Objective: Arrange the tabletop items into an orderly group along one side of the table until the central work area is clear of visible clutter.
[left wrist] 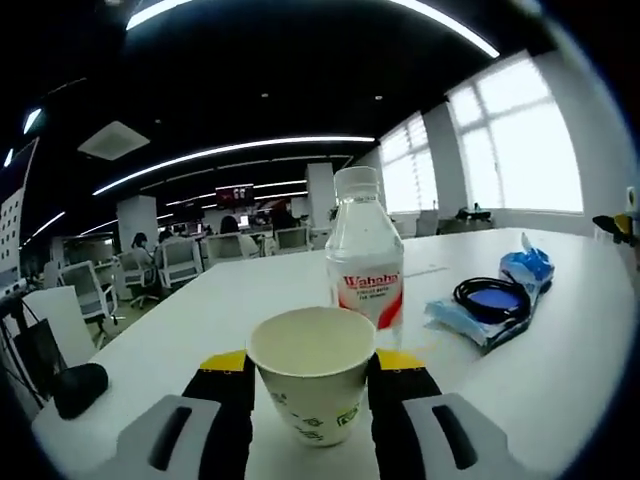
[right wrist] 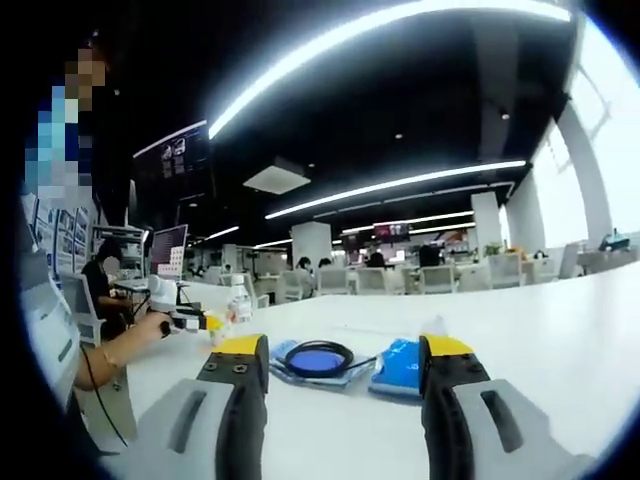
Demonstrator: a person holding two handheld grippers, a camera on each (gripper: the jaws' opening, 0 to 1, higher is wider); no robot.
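Transport of the cream paper cup (left wrist: 312, 372) looks under way: the left gripper (left wrist: 312, 385) clamps it, just before the clear plastic water bottle (left wrist: 364, 258). Right gripper (right wrist: 343, 372) hangs released near the blue wrapped packets (right wrist: 335, 362) mid-table. Next: set the cup upright near a table edge.

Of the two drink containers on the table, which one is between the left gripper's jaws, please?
The paper cup: it sits between the left gripper jaws, open-topped. The capped water bottle stands just behind it, outside the jaws.
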